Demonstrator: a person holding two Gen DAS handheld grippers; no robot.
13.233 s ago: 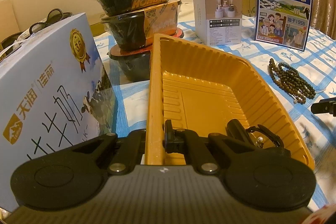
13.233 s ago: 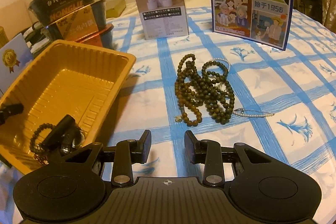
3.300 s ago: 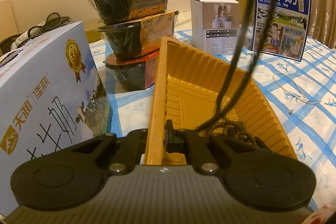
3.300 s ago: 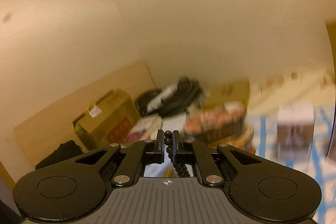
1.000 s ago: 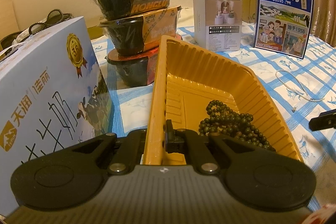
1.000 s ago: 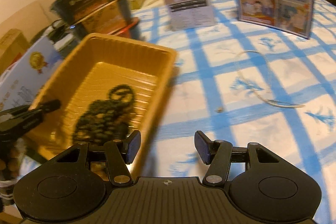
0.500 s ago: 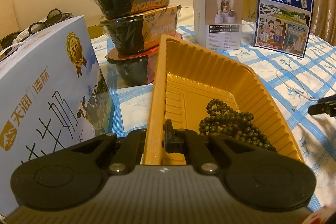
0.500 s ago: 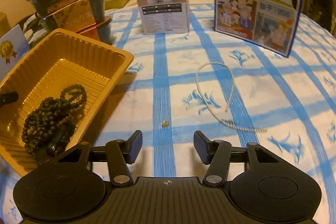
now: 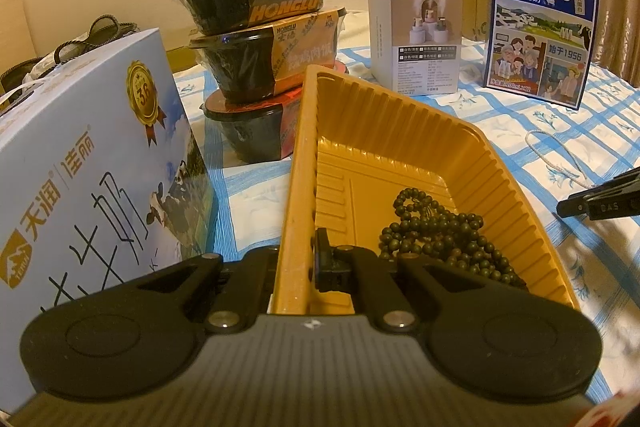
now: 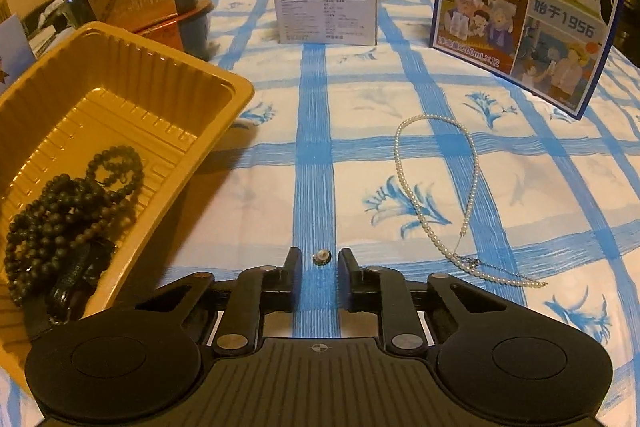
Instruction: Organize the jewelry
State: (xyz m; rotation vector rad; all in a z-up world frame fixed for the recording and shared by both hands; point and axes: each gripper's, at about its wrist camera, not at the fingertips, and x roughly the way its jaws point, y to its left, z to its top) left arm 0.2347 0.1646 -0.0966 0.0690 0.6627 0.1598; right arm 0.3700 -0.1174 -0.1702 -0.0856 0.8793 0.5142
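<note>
The left gripper [image 9: 304, 259] is clamped on the near left wall of the yellow tray [image 9: 298, 155], one finger outside the rim and one inside, pads pressed against the plastic. Inside the tray lies a heap of dark bead strands [image 9: 440, 239], piled toward the near end with one small loop curling off toward the middle; in the right wrist view a dark tassel-like piece [image 10: 74, 279] shows under the beads.

The right gripper [image 10: 319, 265] is low over the blue-checked tablecloth [image 10: 316, 107], its jaws closing around a tiny round stud [image 10: 321, 256] that sits on a blue stripe — the stud is between the fingertips, but a gap shows on both sides, so the pads are not pressing on it. Just to the right, a thin pearl necklace [image 10: 436, 183] lies in a loose loop on the cloth, its clasp end trailing toward the near right.

Beyond the tray stand three stacked meal bowls [image 9: 260, 39], a small white box [image 9: 416, 39] and a blue milk carton [image 9: 540, 27] — a pale blue milk box [image 9: 80, 167] fills the left of the left wrist view
</note>
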